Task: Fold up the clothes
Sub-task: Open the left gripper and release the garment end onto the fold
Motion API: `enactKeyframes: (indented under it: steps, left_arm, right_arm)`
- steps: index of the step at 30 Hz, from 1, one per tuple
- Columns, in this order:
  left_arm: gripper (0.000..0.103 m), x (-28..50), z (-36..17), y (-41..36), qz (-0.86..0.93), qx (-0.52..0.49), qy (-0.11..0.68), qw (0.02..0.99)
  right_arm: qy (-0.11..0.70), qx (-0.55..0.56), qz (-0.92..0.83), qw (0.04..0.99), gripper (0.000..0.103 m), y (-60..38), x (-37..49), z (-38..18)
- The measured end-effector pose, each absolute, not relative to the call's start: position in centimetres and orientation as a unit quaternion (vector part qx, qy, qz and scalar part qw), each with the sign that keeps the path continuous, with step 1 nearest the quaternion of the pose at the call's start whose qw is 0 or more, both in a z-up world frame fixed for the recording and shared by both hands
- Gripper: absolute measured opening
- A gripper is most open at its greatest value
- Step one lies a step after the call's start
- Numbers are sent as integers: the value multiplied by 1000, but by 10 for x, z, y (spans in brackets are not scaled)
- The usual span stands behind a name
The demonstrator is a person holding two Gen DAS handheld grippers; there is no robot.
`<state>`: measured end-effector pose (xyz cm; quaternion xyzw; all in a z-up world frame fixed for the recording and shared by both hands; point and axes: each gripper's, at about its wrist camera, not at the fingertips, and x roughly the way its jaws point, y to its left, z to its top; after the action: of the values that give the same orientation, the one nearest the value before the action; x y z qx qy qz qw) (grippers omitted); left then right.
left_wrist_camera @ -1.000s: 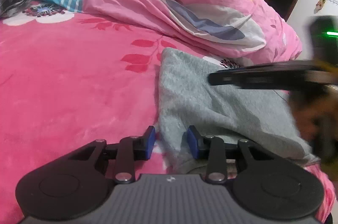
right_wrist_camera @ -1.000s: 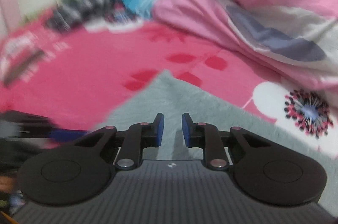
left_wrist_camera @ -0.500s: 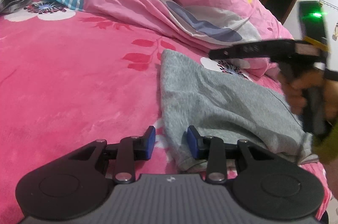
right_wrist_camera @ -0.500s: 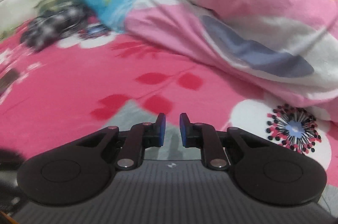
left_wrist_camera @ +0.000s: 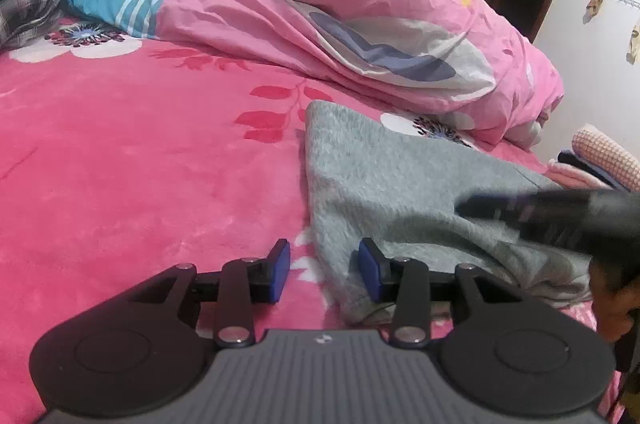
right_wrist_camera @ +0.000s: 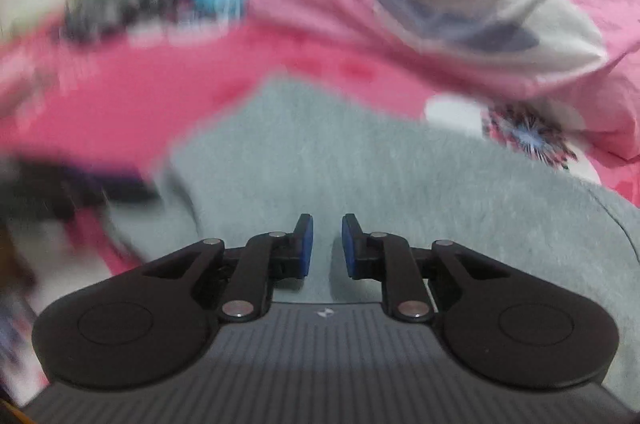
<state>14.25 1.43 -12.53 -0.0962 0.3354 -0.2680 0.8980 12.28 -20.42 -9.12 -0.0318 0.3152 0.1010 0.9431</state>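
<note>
While the grey garment [left_wrist_camera: 400, 184] is lying spread on the pink floral bed cover [left_wrist_camera: 140, 164], the left gripper [left_wrist_camera: 323, 270] is hovering low over its near left corner. Its fingers are opening and standing moderately apart: the right blue pad [left_wrist_camera: 368, 274] is sitting over the cloth's edge, the left pad over bare bed cover, and the garment's left border is running up between them. The pads are not pressing on the fabric.

From the right wrist view, the right gripper [right_wrist_camera: 325, 248] is sitting over the middle of the same garment [right_wrist_camera: 400, 176], the picture smeared by motion. Its fingers are standing narrow, with a small gap between the blue pads; grey cloth is showing through that gap beyond the tips, and whether any fold is pinched there cannot be told.

In the left wrist view the right gripper is appearing as a dark blur at the right edge, above the garment's near right part, with a hand [left_wrist_camera: 612, 304] wrapped around its handle.

Behind the garment, a rumpled pink duvet [left_wrist_camera: 360, 4] is lying heaped along the far side of the bed.
</note>
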Motion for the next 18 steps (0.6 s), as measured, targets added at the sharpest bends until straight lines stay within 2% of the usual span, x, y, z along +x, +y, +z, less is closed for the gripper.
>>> enactKeyframes:
  steps: [2, 5, 7, 11, 15, 18]
  left_arm:
    - [41, 143, -124, 19, -261, -100, 333, 901]
    - [40, 142, -120, 30, -241, -104, 324, 909]
    - [40, 142, -117, 41, -226, -114, 315, 915]
    - [48, 147, -109, 54, -245, -166, 298, 908]
    - [57, 147, -101, 31, -275, -147, 270, 911]
    - [57, 152, -112, 5, -274, -106, 291, 910]
  right_arm:
    - [295, -5, 126, 947, 15, -198, 123, -82]
    - [333, 6, 158, 930, 14, -188, 126, -106]
    - [319, 10, 154, 935, 14, -187, 119, -127]
    - [305, 36, 144, 941, 14, -191, 118, -130]
    - [284, 3, 134, 949, 15, -174, 111, -131]
    - [276, -7, 125, 953, 15, -173, 105, -125]
